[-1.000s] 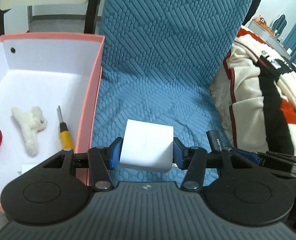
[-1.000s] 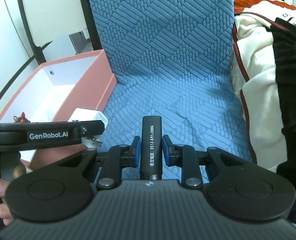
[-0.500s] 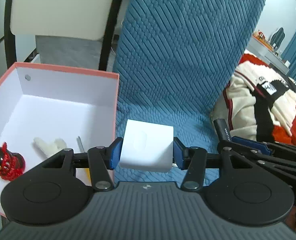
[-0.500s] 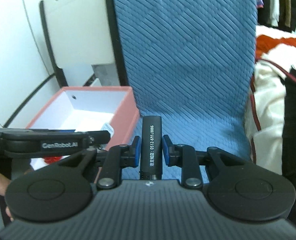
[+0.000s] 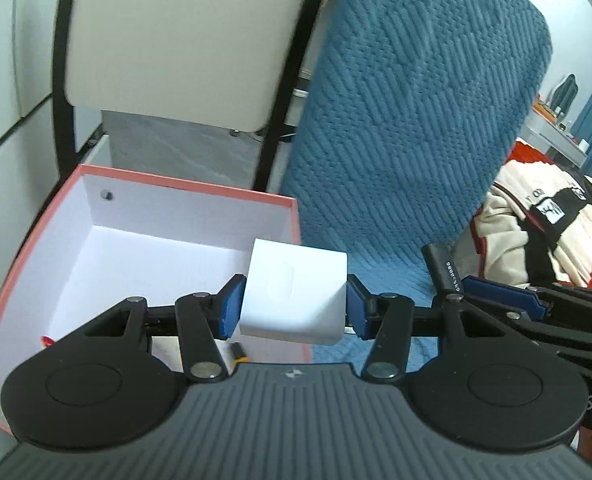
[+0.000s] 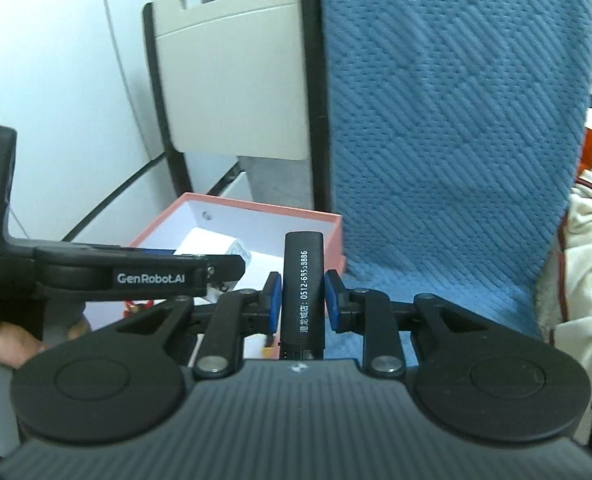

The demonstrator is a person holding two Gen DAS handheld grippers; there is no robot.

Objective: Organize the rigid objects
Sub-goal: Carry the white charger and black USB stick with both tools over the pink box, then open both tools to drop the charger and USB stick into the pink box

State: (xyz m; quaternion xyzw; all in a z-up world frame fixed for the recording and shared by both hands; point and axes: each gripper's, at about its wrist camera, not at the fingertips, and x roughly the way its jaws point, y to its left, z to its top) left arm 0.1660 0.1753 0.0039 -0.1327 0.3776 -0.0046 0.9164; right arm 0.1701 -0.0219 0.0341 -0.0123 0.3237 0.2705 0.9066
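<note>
white charger block | rigid, light, smooth; left gripper clamps flat sides, frame centre | black lighter | slim, stiff; right gripper clamps mid-body

Both wrist cameras look forward and downward, close over the pink box and blue cushion.

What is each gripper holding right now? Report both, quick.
Left gripper: closed on the white plug adapter.
Right gripper: closed on the black lighter.
</note>
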